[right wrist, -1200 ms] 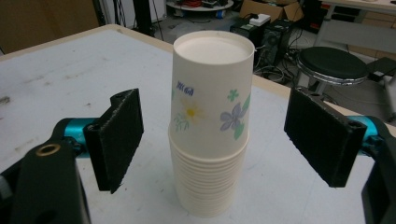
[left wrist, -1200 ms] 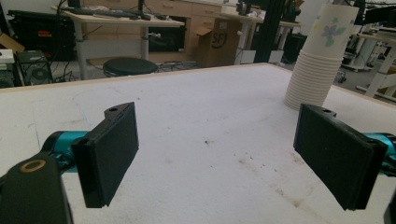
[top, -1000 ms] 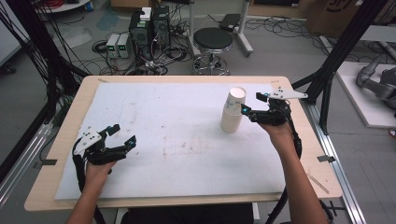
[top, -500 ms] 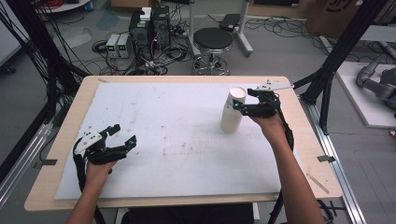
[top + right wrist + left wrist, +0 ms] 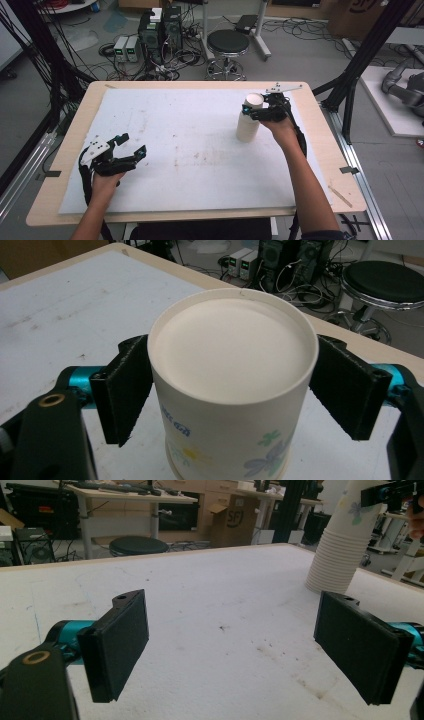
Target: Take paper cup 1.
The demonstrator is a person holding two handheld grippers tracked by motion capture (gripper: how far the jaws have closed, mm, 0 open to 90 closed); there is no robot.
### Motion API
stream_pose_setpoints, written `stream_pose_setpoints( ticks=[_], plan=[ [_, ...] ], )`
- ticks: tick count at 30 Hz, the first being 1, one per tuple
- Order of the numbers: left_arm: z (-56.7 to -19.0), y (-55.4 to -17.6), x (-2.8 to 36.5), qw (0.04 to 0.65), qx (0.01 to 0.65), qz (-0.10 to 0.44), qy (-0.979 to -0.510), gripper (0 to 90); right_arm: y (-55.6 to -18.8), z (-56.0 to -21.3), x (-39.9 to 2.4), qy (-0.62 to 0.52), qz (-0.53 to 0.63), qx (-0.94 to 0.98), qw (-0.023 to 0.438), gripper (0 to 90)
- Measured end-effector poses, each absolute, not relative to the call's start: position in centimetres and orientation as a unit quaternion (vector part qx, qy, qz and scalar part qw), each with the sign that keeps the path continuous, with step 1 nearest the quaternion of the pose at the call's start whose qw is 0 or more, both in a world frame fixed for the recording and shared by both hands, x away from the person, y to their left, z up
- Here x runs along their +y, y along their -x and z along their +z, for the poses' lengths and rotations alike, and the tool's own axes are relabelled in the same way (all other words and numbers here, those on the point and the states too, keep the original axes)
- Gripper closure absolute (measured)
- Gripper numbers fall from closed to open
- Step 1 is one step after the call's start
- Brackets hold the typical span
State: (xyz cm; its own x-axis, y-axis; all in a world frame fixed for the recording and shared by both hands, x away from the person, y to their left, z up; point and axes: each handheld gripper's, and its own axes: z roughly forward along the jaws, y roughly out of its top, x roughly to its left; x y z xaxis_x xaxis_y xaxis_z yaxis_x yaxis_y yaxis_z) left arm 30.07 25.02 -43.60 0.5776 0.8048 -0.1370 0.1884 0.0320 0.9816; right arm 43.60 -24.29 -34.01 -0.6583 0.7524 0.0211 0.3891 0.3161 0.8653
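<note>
- Your left hand-held gripper (image 5: pixel 129 145) rests at about 8 o'clock on the surface (image 5: pixel 190 130), its jaws wide apart with nothing between them.
- From the left gripper view, the stack of paper cups (image 5: pixel 342 545) rises at about 2 o'clock, well apart from those jaws.
- The stack of paper cups (image 5: pixel 249 120) stands upside down at about 1 o'clock on the white-covered surface.
- Your right hand-held gripper (image 5: pixel 254 111) straddles the top cup; its jaws have just been closing, with the cup between them.
- In the right gripper view, both pads sit just beside the cup's wall; whether they touch it you cannot tell.
</note>
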Motion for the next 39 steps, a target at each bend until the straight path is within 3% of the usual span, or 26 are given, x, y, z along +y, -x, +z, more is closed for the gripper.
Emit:
stream_pose_setpoints(
  ticks=[16, 27, 39],
  plan=[
    [-43.7, -30.2, 25.0, 0.604, 0.387, 0.251, -0.65, 14.4, -43.8, -34.1, -24.1, -0.352, 0.462, 0.788, 0.204, 31.8],
    [-43.7, -30.2, 25.0, 0.604, 0.388, 0.25, -0.649, 14.6, -43.7, -33.3, -24.0, -0.346, 0.462, 0.788, 0.213, 32.3],
    [-43.7, -30.2, 25.1, 0.604, 0.387, 0.249, -0.65, 14.7, -43.2, -29.8, -24.1, -0.331, 0.48, 0.779, 0.231, 32.5]
  ],
)
